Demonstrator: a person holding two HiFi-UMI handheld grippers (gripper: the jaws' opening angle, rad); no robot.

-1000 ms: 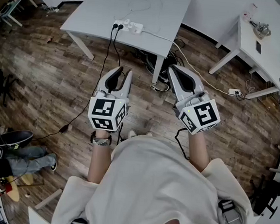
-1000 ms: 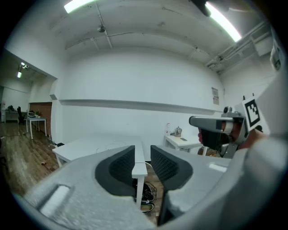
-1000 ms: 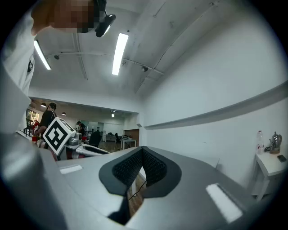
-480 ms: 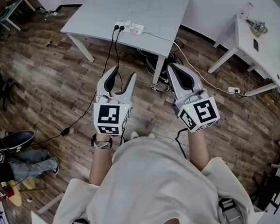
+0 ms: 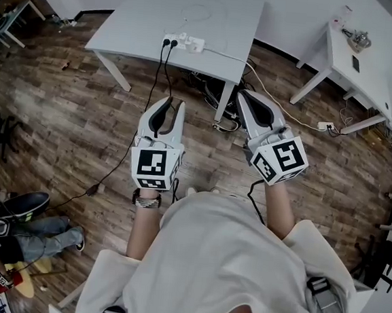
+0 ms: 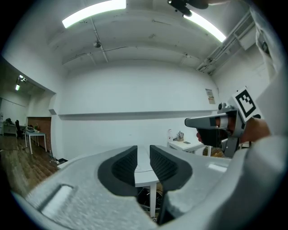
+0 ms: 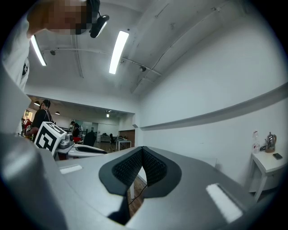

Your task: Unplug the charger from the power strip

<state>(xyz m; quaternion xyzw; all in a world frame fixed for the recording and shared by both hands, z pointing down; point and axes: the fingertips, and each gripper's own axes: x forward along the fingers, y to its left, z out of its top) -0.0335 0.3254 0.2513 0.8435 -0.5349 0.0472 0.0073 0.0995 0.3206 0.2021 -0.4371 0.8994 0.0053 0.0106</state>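
Two black plugs (image 5: 169, 42) sit in white rectangular power strip (image 5: 187, 42) near front edge of white table (image 5: 134, 11), well apart from grippers. Left grey gripper (image 5: 173, 103): jaws closing, narrow gap, nothing between. Right grey gripper (image 5: 245, 95): pressed together, empty. Risks: wrong plug pulled; unbraced strip dragged off edge.

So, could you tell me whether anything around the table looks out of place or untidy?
Nothing looks spilled or broken. The power strip lies at the near edge of the white table, two black cables drop from it over the edge to the floor, and a cable tangle sits under the table.
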